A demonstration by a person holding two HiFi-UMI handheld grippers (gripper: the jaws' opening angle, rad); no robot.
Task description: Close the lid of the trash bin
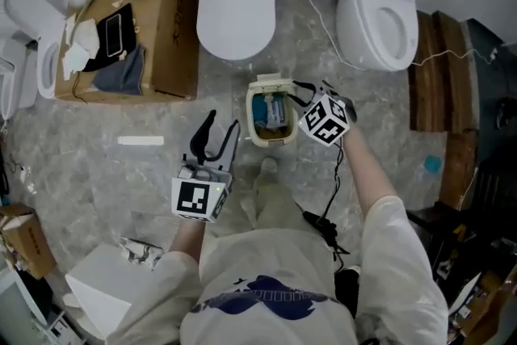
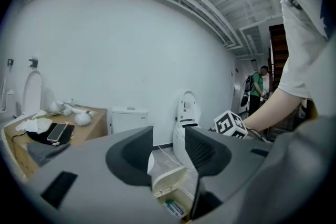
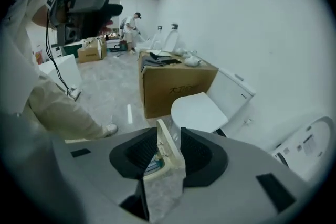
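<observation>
A small cream trash bin (image 1: 271, 140) stands on the floor in front of me, its lid (image 1: 270, 82) raised upright at the far side; blue-green rubbish shows inside. My right gripper (image 1: 308, 93) reaches in from the right at lid height. In the right gripper view the upright lid (image 3: 167, 150) stands between the jaws of my right gripper (image 3: 164, 153); the pads are apart from it, so it is open. My left gripper (image 1: 224, 122) hovers left of the bin, open and empty. In its own view, my left gripper (image 2: 168, 152) frames the bin (image 2: 169, 186).
A white toilet with its cover down (image 1: 235, 12) stands just behind the bin, a second toilet (image 1: 386, 12) to the right. A cardboard box (image 1: 161, 20) with cloths and a phone sits at the left. My shoe (image 1: 269, 167) is by the bin's near side.
</observation>
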